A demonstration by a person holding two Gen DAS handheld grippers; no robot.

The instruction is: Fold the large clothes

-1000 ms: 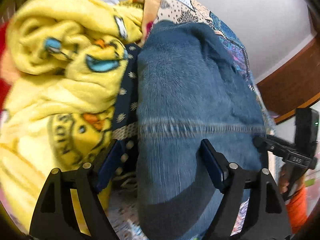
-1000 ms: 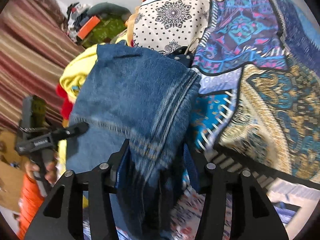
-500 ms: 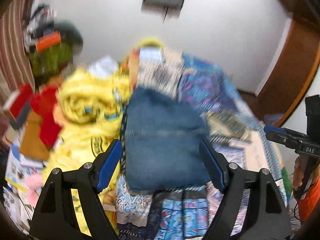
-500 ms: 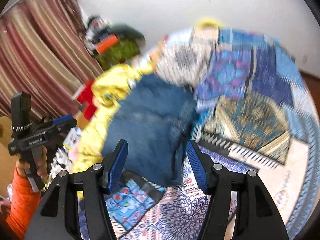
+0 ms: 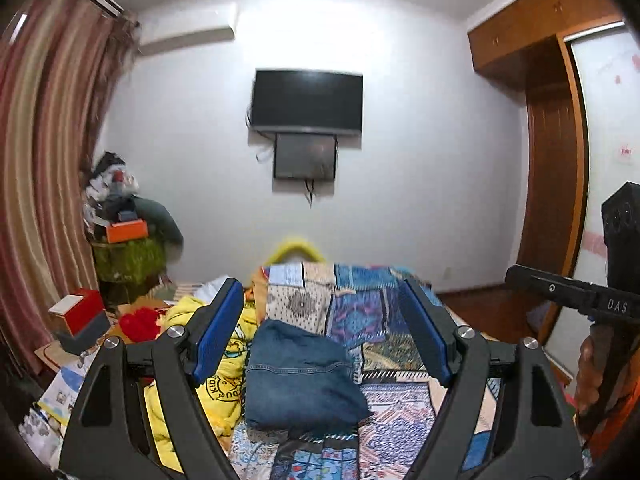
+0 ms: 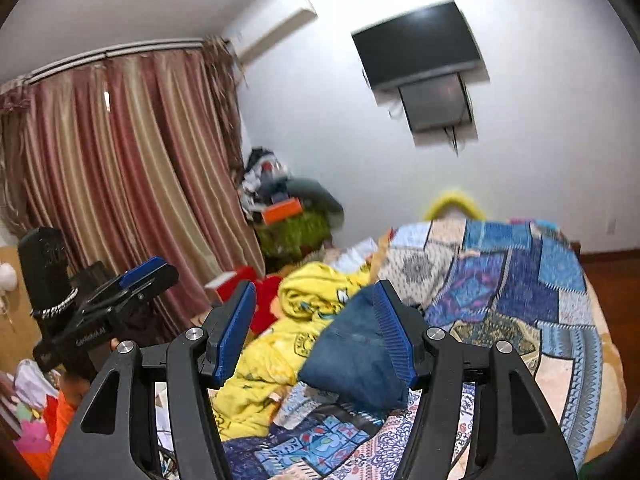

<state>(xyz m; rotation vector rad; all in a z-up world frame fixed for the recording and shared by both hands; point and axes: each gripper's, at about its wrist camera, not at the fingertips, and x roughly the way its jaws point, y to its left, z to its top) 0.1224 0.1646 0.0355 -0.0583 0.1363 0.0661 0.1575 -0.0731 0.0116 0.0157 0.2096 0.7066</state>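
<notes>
A bedroom is seen from two grippers held level above a bed (image 5: 404,404) covered by a patchwork quilt. At far left, striped curtains (image 6: 120,168) are hung, and beside them a heap of boxes and bags (image 5: 124,236) is stacked in the corner. Left of centre on the bed, a crumpled yellow blanket (image 5: 224,360) is piled, touching the folded jeans (image 5: 296,376), which are laid in the middle of the quilt as a squat, slightly puffed bundle. The left gripper (image 5: 320,332) is held wide open and empty, well clear of the jeans. The right gripper (image 6: 316,332) is about half open, with nothing clamped between its pads. A dark television (image 5: 308,100) is mounted on the far wall, and a wooden wardrobe (image 5: 556,160) is seen at right.

The fold is judged loose: the top layer could be sprung open by the stiff denim. The bundle could also be tipped or dragged apart if the yellow blanket beside it is pulled away carelessly, since the two are pressed together.
</notes>
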